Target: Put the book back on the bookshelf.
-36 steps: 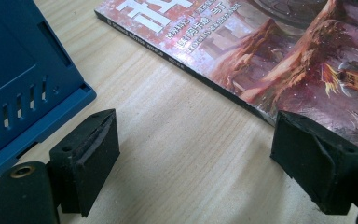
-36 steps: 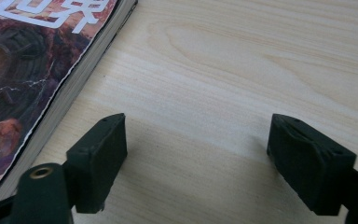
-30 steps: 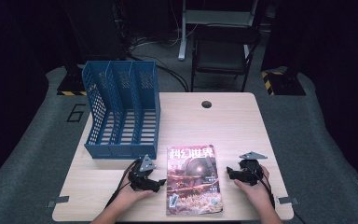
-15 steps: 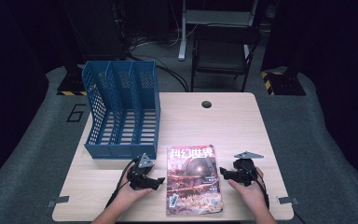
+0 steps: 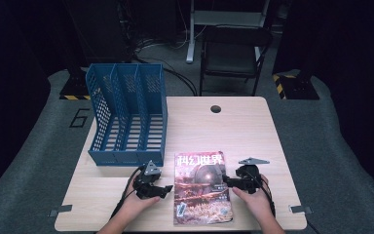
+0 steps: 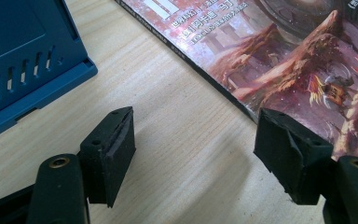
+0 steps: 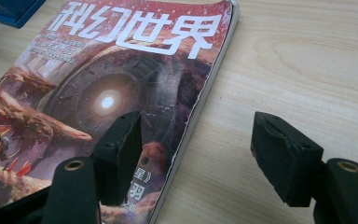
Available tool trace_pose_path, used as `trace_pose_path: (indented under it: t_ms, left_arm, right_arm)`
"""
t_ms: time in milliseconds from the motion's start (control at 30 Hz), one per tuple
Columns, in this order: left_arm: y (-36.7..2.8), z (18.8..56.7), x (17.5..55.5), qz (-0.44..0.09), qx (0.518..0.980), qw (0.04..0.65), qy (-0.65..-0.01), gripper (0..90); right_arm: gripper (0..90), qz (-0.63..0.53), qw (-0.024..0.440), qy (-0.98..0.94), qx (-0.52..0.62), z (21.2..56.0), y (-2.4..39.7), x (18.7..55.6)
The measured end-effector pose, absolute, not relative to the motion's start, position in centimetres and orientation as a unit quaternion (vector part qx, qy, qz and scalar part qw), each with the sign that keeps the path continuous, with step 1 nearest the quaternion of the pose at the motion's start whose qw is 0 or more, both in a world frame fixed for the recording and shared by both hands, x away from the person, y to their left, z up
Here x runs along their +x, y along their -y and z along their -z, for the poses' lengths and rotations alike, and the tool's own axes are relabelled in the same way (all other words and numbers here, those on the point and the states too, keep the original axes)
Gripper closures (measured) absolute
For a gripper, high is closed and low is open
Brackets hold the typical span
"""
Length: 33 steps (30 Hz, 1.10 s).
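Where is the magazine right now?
In the high view the magazine lies flat at the table's near edge, between both grippers, just right of the blue file rack.

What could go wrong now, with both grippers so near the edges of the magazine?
The magazine lies flat on the table, so the open right gripper, straddling its edge, may pinch only the cover and bend it. The left gripper, whose jaws have just been closing on nothing, may push the magazine sideways.
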<state>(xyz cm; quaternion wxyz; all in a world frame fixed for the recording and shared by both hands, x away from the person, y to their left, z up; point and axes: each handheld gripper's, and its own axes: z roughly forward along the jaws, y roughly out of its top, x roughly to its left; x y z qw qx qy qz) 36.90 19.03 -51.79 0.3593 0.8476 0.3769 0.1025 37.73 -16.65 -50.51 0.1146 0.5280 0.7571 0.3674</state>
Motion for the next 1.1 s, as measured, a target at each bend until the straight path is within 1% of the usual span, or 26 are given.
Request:
trace_pose_path:
  t_ms: [67, 133, 167, 200, 300, 500, 567, 600, 767, 867, 1100]
  left_arm:
    - [-19.0, 51.8, 36.9, -0.102, 0.846, 0.358, -0.381, 28.6]
    - [-19.0, 51.7, 36.9, -0.09, 0.845, 0.359, -0.386, 28.7]
    - [-19.0, 51.7, 36.9, -0.094, 0.841, 0.361, -0.391, 28.8]
    - [-18.9, 51.7, 36.8, -0.087, 0.835, 0.365, -0.402, 29.1]
    - [-18.8, 51.6, 36.9, -0.094, 0.842, 0.355, -0.394, 31.3]
    - [-17.8, 51.4, 36.4, -0.066, 0.838, 0.366, -0.399, 32.9]
    - [-17.4, 51.4, 36.3, -0.069, 0.84, 0.365, -0.396, 33.1]
    - [-17.2, 51.4, 36.2, -0.062, 0.838, 0.366, -0.399, 33.1]
    - [-16.7, 51.5, 36.2, -0.07, 0.842, 0.365, -0.39, 33.5]
    - [-16.2, 51.6, 36.1, -0.072, 0.844, 0.368, -0.384, 33.9]
    - [-15.0, 51.7, 35.4, -0.076, 0.855, 0.367, -0.359, 33.9]
  right_arm:
    - [33.3, -0.368, 0.112, -0.755, 0.53, 50.6, 16.5, 37.7]
    - [33.4, -0.371, 0.108, -0.759, 0.524, 50.6, 16.4, 37.8]
    - [33.5, -0.37, 0.106, -0.76, 0.524, 50.7, 16.3, 37.7]
    - [33.7, -0.369, 0.103, -0.758, 0.527, 50.7, 16.1, 37.7]
    - [34.0, -0.367, 0.099, -0.76, 0.528, 50.8, 16.0, 37.8]
    - [36.1, -0.367, 0.095, -0.765, 0.521, 51.0, 15.6, 37.7]
    - [36.1, -0.371, 0.086, -0.762, 0.523, 51.0, 15.5, 37.7]
    - [36.1, -0.371, 0.086, -0.762, 0.523, 51.0, 15.5, 37.7]
    - [36.6, -0.369, 0.076, -0.763, 0.525, 51.1, 15.2, 37.8]
    - [38.6, -0.367, 0.076, -0.765, 0.524, 51.2, 15.1, 37.8]
    - [39.6, -0.371, 0.074, -0.767, 0.518, 51.3, 14.8, 37.8]
